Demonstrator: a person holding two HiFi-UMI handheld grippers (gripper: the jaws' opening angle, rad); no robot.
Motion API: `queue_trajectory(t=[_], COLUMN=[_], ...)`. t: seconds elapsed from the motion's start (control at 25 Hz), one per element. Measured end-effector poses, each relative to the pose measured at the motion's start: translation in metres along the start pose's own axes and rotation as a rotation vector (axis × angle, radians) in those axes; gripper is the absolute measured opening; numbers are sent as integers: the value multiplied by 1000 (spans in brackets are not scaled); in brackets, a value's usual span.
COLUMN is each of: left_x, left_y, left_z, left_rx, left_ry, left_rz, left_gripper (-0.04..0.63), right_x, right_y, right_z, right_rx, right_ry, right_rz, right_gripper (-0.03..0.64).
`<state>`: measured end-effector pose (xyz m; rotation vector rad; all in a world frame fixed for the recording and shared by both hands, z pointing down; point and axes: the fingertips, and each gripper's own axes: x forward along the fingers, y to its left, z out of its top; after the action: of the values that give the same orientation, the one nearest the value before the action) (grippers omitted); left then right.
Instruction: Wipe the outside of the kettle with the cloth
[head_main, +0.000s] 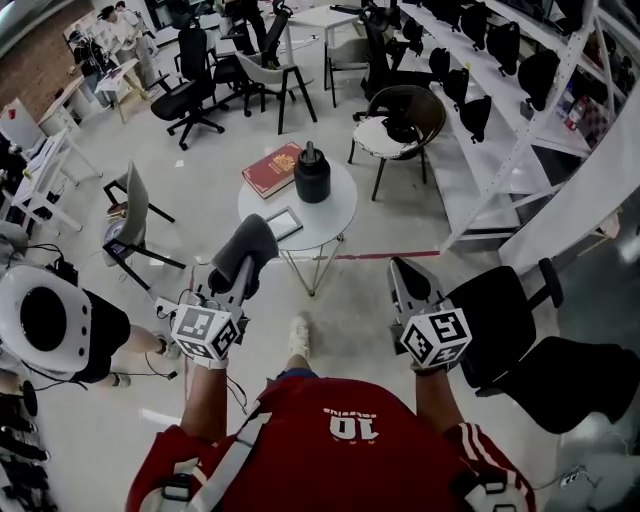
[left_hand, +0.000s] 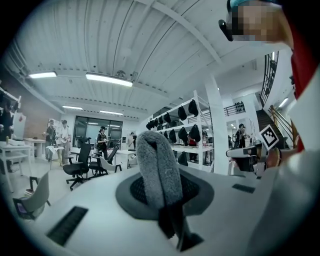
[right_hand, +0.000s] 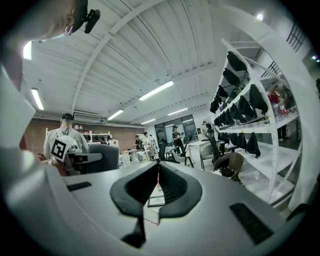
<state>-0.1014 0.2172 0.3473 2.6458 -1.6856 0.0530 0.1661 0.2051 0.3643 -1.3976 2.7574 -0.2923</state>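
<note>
As chairs (head_main: 190, 92) stand about, a table (head_main: 336, 210) bears the kettle (head_main: 312, 173).

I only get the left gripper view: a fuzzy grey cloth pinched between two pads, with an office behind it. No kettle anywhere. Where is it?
Observer: In the head view the kettle stands on a small round table ahead of the person, apart from your cloth.
Operator: Is anything next to it?
Observer: A red book lies on the table beside it.
Operator: And the other gripper?
Observer: The right gripper is shut, with nothing in it.
</note>
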Motion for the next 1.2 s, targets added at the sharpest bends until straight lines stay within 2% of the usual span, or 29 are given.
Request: queue_trajectory(t=[0.2,0.48,0.68,0.96,1.2], left_x=[40,94,124,158,190], left_y=[48,101,148,201,239], left_z=[-1,-5,-7,-14,-25], left_rx=[-28,2,-13,46,43], left_ry=[-18,10,31,57,71], left_rz=[-4,-49,-72,-125,-179], left_gripper=[48,48,48,48,48], right_x=[52,121,177,251,295], right_y=[-4,-16,-17,-2,-3], right_z=[7,20,25,22,26], right_rx=[-28,-25,-20,-25,-40], right_ry=[11,36,57,88,104], right_rz=[13,0,-14,9,-20], right_gripper=[17,17,17,17,17])
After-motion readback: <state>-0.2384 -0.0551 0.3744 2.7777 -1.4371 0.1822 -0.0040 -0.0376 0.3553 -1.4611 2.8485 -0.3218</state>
